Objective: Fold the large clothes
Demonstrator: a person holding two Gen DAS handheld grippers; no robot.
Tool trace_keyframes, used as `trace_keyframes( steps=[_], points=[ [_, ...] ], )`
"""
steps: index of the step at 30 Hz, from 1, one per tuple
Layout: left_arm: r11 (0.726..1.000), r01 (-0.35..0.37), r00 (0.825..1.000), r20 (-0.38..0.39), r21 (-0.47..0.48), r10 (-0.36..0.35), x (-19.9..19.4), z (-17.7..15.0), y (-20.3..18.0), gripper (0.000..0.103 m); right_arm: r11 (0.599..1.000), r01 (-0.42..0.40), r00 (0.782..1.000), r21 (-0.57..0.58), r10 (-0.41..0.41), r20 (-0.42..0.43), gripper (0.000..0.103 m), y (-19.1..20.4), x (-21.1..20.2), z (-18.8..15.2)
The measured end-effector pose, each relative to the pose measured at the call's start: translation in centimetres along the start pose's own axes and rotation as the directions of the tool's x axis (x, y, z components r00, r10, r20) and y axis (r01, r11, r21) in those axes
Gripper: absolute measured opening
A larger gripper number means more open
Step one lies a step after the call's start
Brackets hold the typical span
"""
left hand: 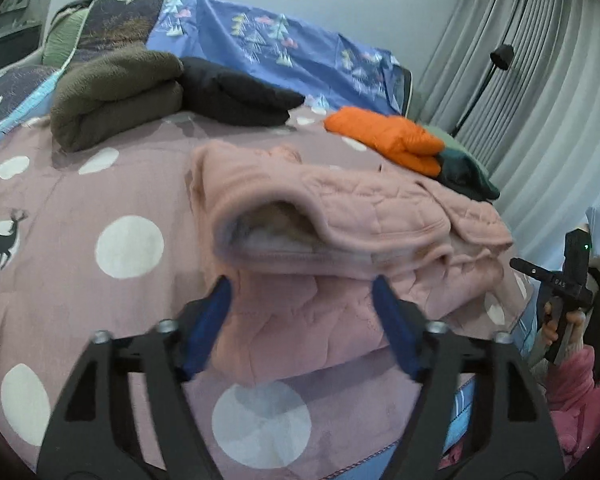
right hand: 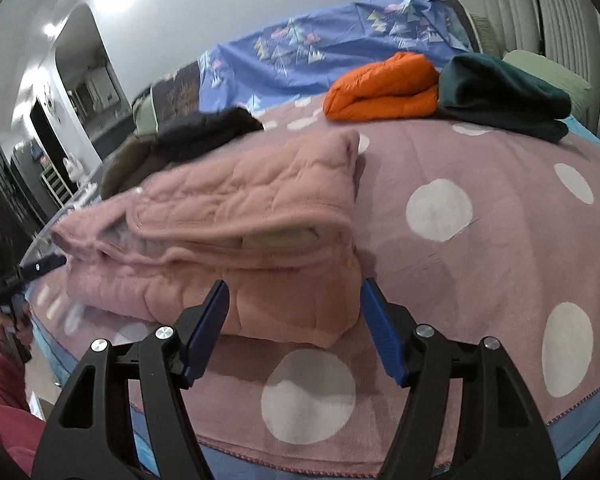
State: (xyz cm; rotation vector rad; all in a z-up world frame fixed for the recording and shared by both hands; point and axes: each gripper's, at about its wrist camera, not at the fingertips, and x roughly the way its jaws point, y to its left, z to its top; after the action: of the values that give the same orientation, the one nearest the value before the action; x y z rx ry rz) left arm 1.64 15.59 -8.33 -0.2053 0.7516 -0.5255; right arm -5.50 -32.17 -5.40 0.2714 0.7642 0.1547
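A pink quilted garment (left hand: 340, 216) lies folded in a thick stack on the pink dotted bedspread (left hand: 80, 200). My left gripper (left hand: 302, 292) is open at the stack's near edge, its blue pads standing apart on either side of the lower layers without pressing them. In the right wrist view the same garment (right hand: 236, 216) sits ahead and to the left. My right gripper (right hand: 295, 286) is open at its near right corner, gripping nothing. A hand holds the right gripper's body (left hand: 568, 280) beside the bed.
Folded clothes lie further back on the bed: a brown fleece (left hand: 116, 96), a black piece (left hand: 236, 96), an orange jacket (right hand: 384, 88) and a dark green one (right hand: 504, 96). A blue patterned sheet (left hand: 268, 40) covers the headboard. Grey curtains (left hand: 540, 80) hang on the right.
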Motion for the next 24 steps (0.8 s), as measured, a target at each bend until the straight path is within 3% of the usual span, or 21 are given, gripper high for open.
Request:
trace_keyframes(
  steps=[2, 3, 4, 6, 8, 17, 20, 21, 22, 24],
  points=[
    [0.999, 0.011, 1.0, -0.013, -0.03, -0.012, 0.8, 0.3, 0.3, 0.049, 1.0, -0.001, 1.0, 0.005, 0.001, 0.002, 0.063, 0.2, 0.9, 0.4],
    [0.999, 0.017, 1.0, -0.019, -0.047, -0.018, 1.2, 0.6, 0.6, 0.046, 1.0, -0.004, 1.0, 0.003, 0.004, 0.005, 0.044, 0.4, 1.1, 0.6],
    [0.998, 0.017, 1.0, -0.023, -0.055, -0.018, 1.6, 0.8, 0.6, 0.042, 1.0, -0.01, 1.0, -0.001, 0.01, 0.003, 0.036, 0.5, 1.4, 0.9],
    [0.998, 0.023, 0.999, -0.035, -0.064, -0.025, 2.3, 1.4, 0.7, 0.038, 1.0, -0.003, 1.0, -0.002, 0.003, 0.02, 0.021, 0.7, 1.7, 1.7],
    [0.998, 0.033, 0.999, -0.036, -0.055, -0.035, 2.6, 1.9, 0.5, 0.037, 1.0, -0.023, 0.999, 0.009, 0.023, 0.044, 0.013, 0.5, 1.6, 2.8],
    [1.0, 0.027, 0.998, 0.059, 0.0, -0.027, 4.2, 8.2, -0.7, 0.041, 0.987, -0.106, 0.987, 0.118, 0.09, 0.132, 0.013, -0.7, 2.8, 10.7],
    [1.0, 0.01, 0.992, 0.124, -0.027, -0.006, 4.1, 11.1, -0.3, 0.064, 0.964, -0.176, 0.979, 0.201, 0.149, 0.142, 0.018, -1.7, 3.3, 14.3],
    [0.999, -0.002, 0.988, 0.151, -0.036, 0.008, 3.9, 11.9, -0.3, 0.073, 0.958, -0.194, 0.976, 0.214, 0.166, 0.14, 0.021, -1.7, 3.4, 15.0],
    [0.999, -0.008, 0.983, 0.184, -0.042, 0.015, 3.5, 12.7, -0.2, 0.076, 0.955, -0.204, 0.973, 0.217, 0.173, 0.152, 0.027, -1.6, 3.3, 15.7],
    [0.999, -0.004, 0.972, 0.233, -0.05, 0.015, 2.5, 14.1, 0.0, 0.077, 0.974, -0.149, 0.969, 0.17, 0.109, 0.222, 0.059, -0.9, 2.2, 16.7]
  ],
)
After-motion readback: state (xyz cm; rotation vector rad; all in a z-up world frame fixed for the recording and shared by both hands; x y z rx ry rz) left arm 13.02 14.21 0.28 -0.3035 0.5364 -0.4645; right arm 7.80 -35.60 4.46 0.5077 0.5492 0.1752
